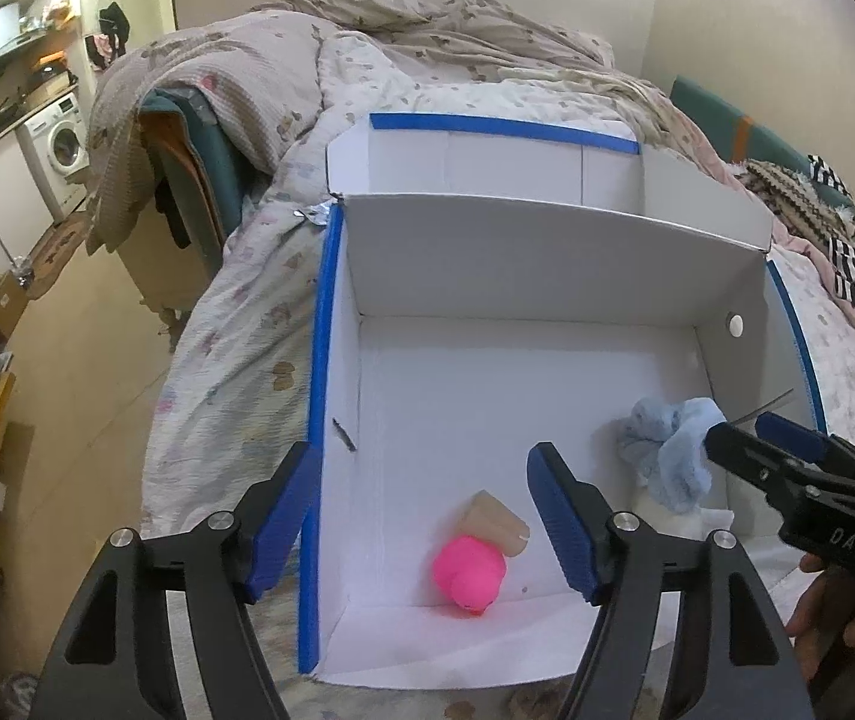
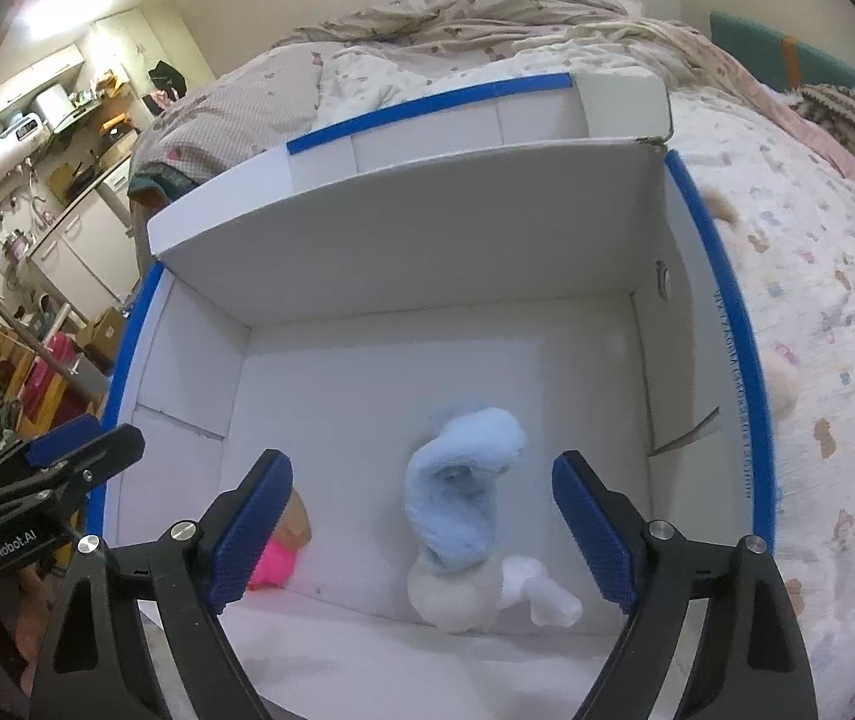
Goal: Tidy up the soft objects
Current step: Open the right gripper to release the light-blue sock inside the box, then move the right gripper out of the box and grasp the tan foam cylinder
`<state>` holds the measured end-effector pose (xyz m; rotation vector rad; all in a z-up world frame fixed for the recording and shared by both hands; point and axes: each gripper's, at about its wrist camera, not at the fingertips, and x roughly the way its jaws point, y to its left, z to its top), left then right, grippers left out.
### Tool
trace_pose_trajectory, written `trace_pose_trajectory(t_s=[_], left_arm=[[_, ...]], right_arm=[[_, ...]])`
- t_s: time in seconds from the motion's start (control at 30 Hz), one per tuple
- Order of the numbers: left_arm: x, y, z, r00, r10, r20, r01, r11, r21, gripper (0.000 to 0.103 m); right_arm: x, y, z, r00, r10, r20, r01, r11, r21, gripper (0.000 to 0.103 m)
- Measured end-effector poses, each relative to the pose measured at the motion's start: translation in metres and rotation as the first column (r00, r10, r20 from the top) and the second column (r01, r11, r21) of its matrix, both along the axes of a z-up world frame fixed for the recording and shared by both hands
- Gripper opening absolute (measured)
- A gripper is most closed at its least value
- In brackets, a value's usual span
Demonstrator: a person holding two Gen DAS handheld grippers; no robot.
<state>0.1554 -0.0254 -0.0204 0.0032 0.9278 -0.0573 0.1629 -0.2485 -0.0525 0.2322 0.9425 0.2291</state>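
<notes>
A white cardboard box with blue-taped edges (image 1: 322, 312) (image 2: 715, 228) sits open on a bed. Inside, near its front wall, lie a pink soft toy (image 1: 469, 573) (image 2: 274, 564) beside a tan block (image 1: 496, 519) (image 2: 295, 525), and a light blue and white plush (image 1: 670, 450) (image 2: 463, 492). My left gripper (image 1: 427, 516) is open and empty over the box's front left, above the pink toy. My right gripper (image 2: 424, 522) is open and empty, its fingers astride the blue plush without touching it. The right gripper also shows in the left wrist view (image 1: 745, 435).
The bed's patterned quilt (image 1: 235, 324) (image 2: 817, 276) surrounds the box, with rumpled blankets (image 1: 427, 30) behind it. Striped and knitted cloths (image 1: 829, 210) lie at the far right. A kitchen with a washing machine (image 1: 61, 144) lies across the floor at left.
</notes>
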Motion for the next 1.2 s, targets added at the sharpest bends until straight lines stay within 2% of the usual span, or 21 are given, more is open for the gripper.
trace_pose_trajectory(t_s=[0.2, 0.4, 0.57, 0.93, 1.07, 1.2], left_arm=[[-0.011, 0.008, 0.012, 0.999, 0.013, 0.036, -0.013, 1.000, 0.007, 0.069], [-0.024, 0.021, 0.022, 0.998, 0.047, 0.046, -0.046, 0.999, -0.029, 0.069], [-0.041, 0.024, 0.026, 0.997, 0.045, 0.062, -0.045, 0.999, -0.007, 0.069], [-0.076, 0.034, 0.014, 0.999, 0.051, 0.008, -0.051, 0.998, -0.035, 0.070], [-0.086, 0.035, 0.008, 0.998, 0.060, -0.011, -0.061, 0.998, -0.029, 0.070], [-0.095, 0.035, 0.004, 0.998, 0.063, -0.029, -0.064, 0.997, -0.039, 0.070]], right_arm=[[-0.012, -0.005, 0.014, 0.998, 0.001, 0.064, -0.002, 1.000, 0.020, 0.094], [-0.026, -0.006, 0.021, 0.998, 0.004, 0.066, -0.005, 1.000, 0.012, 0.094], [-0.040, -0.009, 0.027, 0.998, -0.015, 0.064, 0.013, 1.000, 0.028, 0.094], [-0.080, -0.015, 0.031, 0.999, -0.023, 0.036, 0.017, 0.989, 0.149, 0.094], [-0.091, -0.011, 0.030, 1.000, -0.006, 0.020, 0.003, 0.988, 0.155, 0.094], [-0.101, -0.002, 0.023, 0.999, 0.025, -0.021, -0.023, 0.993, 0.119, 0.094]])
